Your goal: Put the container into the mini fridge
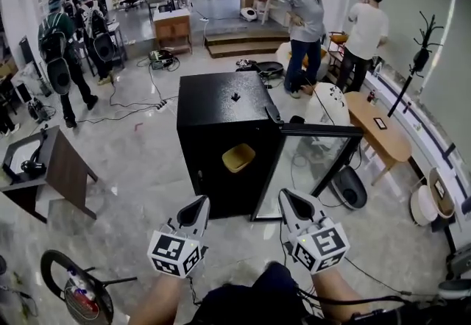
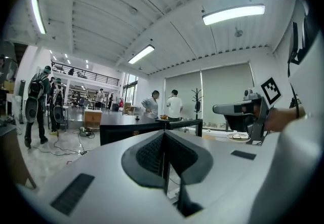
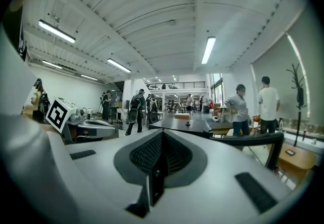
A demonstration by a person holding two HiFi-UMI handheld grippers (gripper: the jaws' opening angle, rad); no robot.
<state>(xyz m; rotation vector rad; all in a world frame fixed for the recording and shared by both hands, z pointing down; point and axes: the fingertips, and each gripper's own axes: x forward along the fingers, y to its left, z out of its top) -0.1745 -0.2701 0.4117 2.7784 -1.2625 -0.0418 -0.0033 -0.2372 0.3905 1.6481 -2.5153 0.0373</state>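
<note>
The black mini fridge (image 1: 221, 106) stands on the floor ahead with its glass door (image 1: 318, 163) swung open to the right. A yellow container (image 1: 239, 157) sits inside the fridge, on a shelf. My left gripper (image 1: 197, 207) and my right gripper (image 1: 294, 203) are held side by side, low, in front of the open fridge and apart from it. Both are shut with nothing between the jaws. In the left gripper view the pads (image 2: 152, 153) meet above the fridge top (image 2: 126, 125). In the right gripper view the pads (image 3: 174, 154) also meet, with the door's frame (image 3: 253, 139) beyond.
A dark wooden table (image 1: 62, 169) stands at the left, a low wooden table (image 1: 383, 132) and a coat rack (image 1: 413, 70) at the right. Cables (image 1: 125, 106) lie on the floor behind the fridge. Two people (image 1: 305, 29) stand beyond it, others farther back left.
</note>
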